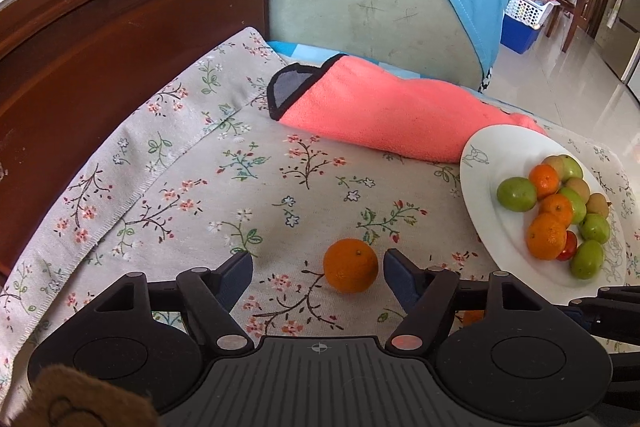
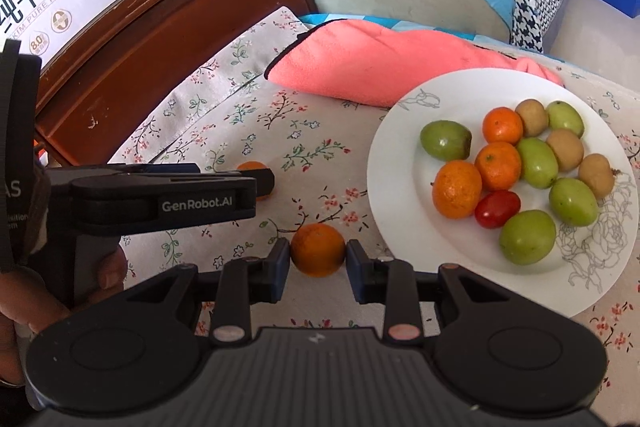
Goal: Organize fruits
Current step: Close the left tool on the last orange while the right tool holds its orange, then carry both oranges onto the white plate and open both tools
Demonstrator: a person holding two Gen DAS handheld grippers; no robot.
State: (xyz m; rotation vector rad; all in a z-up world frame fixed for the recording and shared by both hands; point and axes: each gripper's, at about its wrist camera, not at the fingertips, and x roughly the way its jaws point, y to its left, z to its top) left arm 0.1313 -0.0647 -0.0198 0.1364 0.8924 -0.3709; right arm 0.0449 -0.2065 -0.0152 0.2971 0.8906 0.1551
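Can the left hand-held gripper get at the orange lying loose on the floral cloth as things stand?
Probably yes. The orange lies on the cloth between the open fingers of the left hand-held gripper, off-centre toward one finger, with nothing in the way.

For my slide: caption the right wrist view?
Right hand-held gripper clamps a small orange mandarin beside the white fruit plate.

My left wrist camera looks steeply down over its fingers, close to the floral cloth [image 1: 180, 187]; my right wrist camera does likewise from just beside it. Both face the pink towel [image 1: 400, 115] and share the white plate [image 2: 400, 227], with the left gripper [image 2: 256, 183] crossing the right view
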